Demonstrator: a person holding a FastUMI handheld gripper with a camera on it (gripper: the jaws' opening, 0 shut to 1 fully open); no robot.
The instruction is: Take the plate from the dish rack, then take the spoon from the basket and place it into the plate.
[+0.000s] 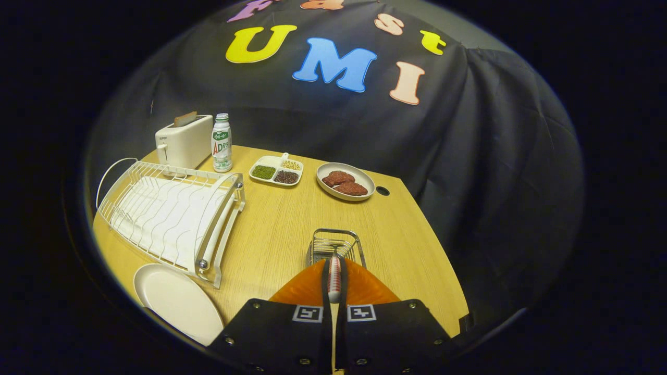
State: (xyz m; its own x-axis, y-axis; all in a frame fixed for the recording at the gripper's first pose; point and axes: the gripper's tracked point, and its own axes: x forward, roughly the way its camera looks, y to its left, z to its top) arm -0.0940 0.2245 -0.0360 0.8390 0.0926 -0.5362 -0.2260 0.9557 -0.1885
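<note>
Plate [177, 302]: white, empty, flat on the wooden table [281, 224], lower left of the frame, just in front of the dish rack's near corner.
Dish rack [172, 216]: white wire rack on a white tray, left of the frame, empty of dishes.
Toaster [183, 140]: white, upper left, behind the rack, a slice of bread standing in its slot.
Bottle [222, 143]: white with a green cap, upright, just right of the toaster.
Divided dish [276, 170]: white, three compartments of green, pale and dark grains, centre left at the table's back.
Oval plate [345, 181]: holds two reddish-brown patties, right of the divided dish.
Hole [382, 190]: dark, round, in the tabletop just right of the oval plate.
Basket [336, 246]: small metal wire basket, lower centre, just beyond the fingertips.
Spoon [334, 276]: red-and-white patterned handle, upright between the fingers, its upper end reaching in front of the basket.
Gripper [334, 284]: bottom centre; both fingers clenched on the spoon's handle.
</note>
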